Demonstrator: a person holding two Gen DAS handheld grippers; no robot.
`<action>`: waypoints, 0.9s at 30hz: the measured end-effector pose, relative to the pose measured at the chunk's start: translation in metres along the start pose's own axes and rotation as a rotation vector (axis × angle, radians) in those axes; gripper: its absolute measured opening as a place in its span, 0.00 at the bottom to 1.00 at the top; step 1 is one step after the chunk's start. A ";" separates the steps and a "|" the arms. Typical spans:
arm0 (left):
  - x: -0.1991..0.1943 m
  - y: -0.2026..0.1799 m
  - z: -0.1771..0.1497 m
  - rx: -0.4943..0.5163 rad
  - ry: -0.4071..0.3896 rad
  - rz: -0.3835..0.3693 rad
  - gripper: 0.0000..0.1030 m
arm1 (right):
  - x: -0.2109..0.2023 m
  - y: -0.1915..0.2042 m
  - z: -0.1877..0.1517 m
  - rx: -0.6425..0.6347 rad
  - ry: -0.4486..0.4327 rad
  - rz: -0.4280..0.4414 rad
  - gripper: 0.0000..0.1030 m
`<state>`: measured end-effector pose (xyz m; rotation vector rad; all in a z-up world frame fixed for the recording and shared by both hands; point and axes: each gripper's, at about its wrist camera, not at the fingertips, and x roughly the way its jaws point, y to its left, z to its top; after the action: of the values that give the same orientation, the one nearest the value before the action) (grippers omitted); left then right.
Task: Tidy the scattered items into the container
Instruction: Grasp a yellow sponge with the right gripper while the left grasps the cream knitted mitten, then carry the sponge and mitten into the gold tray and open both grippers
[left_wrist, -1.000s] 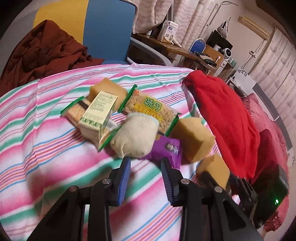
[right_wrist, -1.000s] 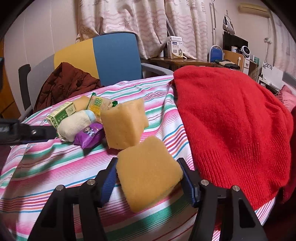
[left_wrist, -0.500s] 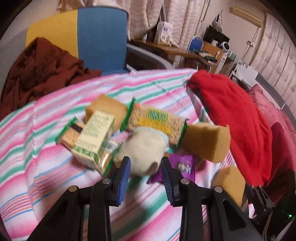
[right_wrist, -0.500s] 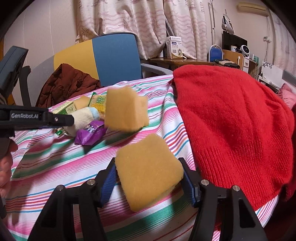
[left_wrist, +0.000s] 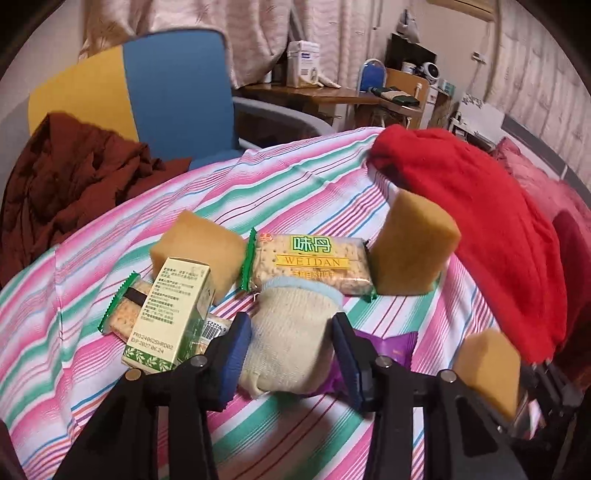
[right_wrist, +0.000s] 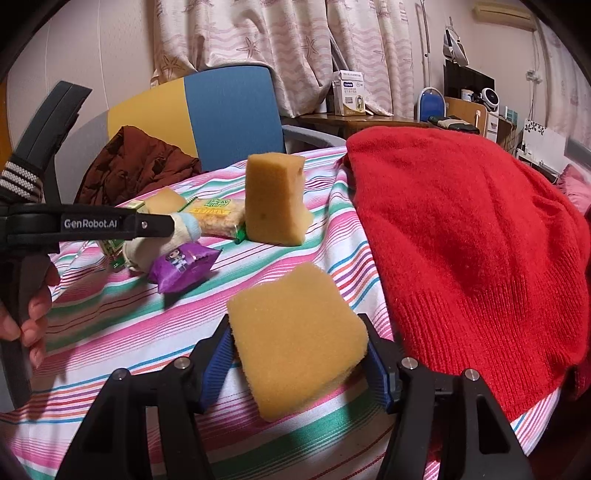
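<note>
My left gripper (left_wrist: 291, 345) is open, its blue pads on either side of a rolled cream sock (left_wrist: 288, 343), not closed on it. Around the sock lie a green box (left_wrist: 171, 314), a Weidan cracker pack (left_wrist: 312, 264), a smaller cracker pack (left_wrist: 127, 308), a purple snack packet (left_wrist: 395, 347) and two yellow sponges (left_wrist: 410, 249) (left_wrist: 201, 247). My right gripper (right_wrist: 299, 354) is shut on a third yellow sponge (right_wrist: 297, 339), held just above the striped cloth; that sponge also shows in the left wrist view (left_wrist: 487, 365). No container is in view.
A red sweater (right_wrist: 465, 240) covers the table's right side. A blue and yellow chair (left_wrist: 147, 96) with a brown garment (left_wrist: 70, 173) stands behind the table. A cluttered desk (left_wrist: 332, 92) is further back. The striped cloth (right_wrist: 110, 332) shows bare stripes at the front.
My left gripper has moved forward and down until its pads straddle the sock. The standing sponge has shifted to the right. My right gripper keeps its hold on its sponge.
</note>
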<state>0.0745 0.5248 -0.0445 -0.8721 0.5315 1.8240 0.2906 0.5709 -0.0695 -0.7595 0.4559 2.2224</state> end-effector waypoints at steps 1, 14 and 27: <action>-0.002 -0.003 -0.004 0.024 -0.011 0.005 0.41 | 0.000 0.001 0.000 -0.003 0.000 -0.003 0.62; -0.049 0.013 -0.040 -0.092 -0.095 -0.065 0.32 | -0.002 0.002 -0.001 -0.013 -0.015 -0.022 0.60; -0.135 0.027 -0.116 -0.161 -0.180 -0.126 0.32 | -0.010 0.012 0.000 -0.082 -0.013 -0.043 0.57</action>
<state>0.1191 0.3526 -0.0165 -0.8197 0.2136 1.8249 0.2876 0.5574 -0.0617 -0.7893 0.3407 2.2155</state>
